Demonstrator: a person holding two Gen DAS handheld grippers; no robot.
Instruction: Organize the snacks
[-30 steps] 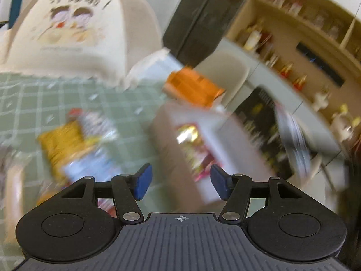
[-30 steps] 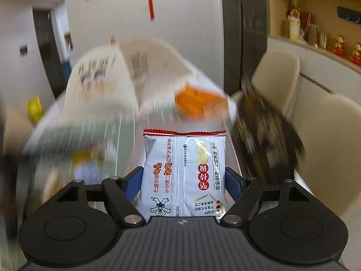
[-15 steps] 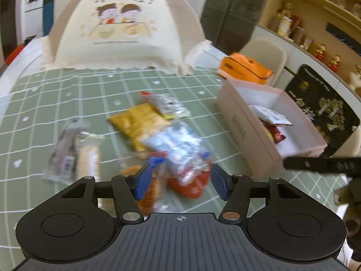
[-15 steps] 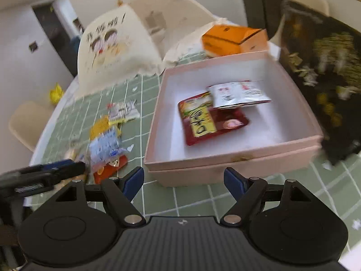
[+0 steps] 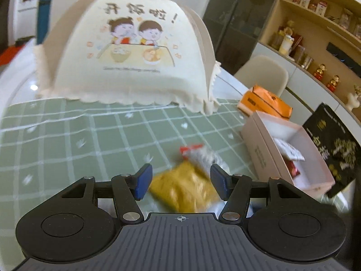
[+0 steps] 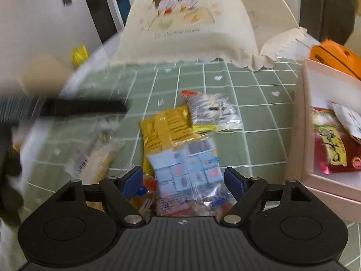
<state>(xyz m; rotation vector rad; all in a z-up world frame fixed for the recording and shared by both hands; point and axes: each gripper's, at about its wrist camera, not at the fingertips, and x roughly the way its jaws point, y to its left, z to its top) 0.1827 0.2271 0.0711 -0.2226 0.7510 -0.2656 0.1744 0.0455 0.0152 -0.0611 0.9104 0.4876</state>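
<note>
Left wrist view, left to right. Green checked cloth (image 5: 94,135) covers the counter. At 12 o'clock, a cream food cover (image 5: 133,52) with a cartoon of two children eating. Left tongs (image 5: 180,181) spread wide, nothing pinched; the blue pads stand clear of a blurred yellow snack bag (image 5: 185,189) lying on the cloth between and below them. Touching the bag at its 12 o'clock, a clear packet with a red top edge (image 5: 198,154). At 3 o'clock, an open pink box (image 5: 259,155) with a white packet (image 5: 288,151) lying over a red one (image 5: 293,169) inside. Orange carton (image 5: 264,101) just behind the box; black gift bag (image 5: 336,149) just beyond it at the right edge.

Right wrist view, left to right. At 9 o'clock, a blurred dark bar (image 6: 67,108), probably the other tool; cannot tell. Below it, a long pale wrapped snack (image 6: 97,160) on the cloth. Centre: the yellow bag under a clear pack of pale blue blocks (image 6: 187,167), an orange-red packet (image 6: 146,194) partly beneath. Right tongs (image 6: 185,181) are closing, the blue pack between the pads; contact too blurred to tell, pads appear clear. Pink box at 3 o'clock.
</note>
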